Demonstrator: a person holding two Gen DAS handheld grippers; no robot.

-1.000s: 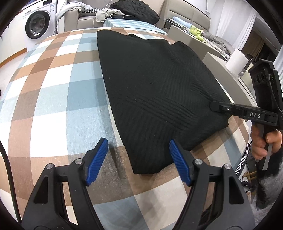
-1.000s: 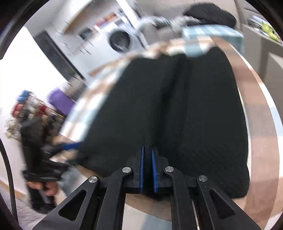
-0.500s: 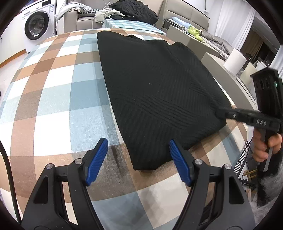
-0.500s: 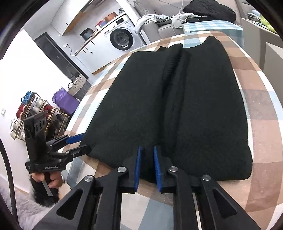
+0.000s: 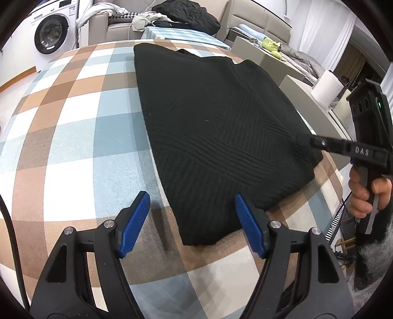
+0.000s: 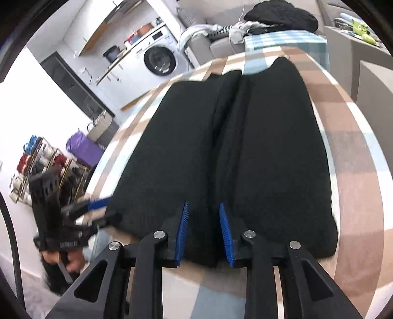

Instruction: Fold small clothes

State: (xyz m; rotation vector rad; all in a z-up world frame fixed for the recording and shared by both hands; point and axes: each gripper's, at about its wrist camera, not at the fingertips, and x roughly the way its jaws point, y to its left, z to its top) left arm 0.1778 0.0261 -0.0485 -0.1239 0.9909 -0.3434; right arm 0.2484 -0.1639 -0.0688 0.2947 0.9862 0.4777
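A black knit garment (image 5: 216, 127) lies folded lengthwise on the plaid-covered table (image 5: 73, 127). It also shows in the right wrist view (image 6: 233, 157), with a fold seam down its middle. My left gripper (image 5: 191, 223) is open and empty, its blue pads either side of the garment's near corner. It also shows at the left in the right wrist view (image 6: 98, 211). My right gripper (image 6: 202, 233) is partly open over the garment's near edge, holding nothing. Its fingers (image 5: 326, 143) touch the garment's right corner in the left wrist view.
A washing machine (image 5: 52, 32) stands at the back left. A sofa with piled clothes (image 5: 186, 14) is behind the table. A paper roll (image 5: 326, 86) sits on a side surface at right. A shoe rack (image 6: 36, 166) stands on the floor at left.
My right gripper has opened from shut on the garment's edge to partly open. My left gripper has stayed open near the garment's corner.
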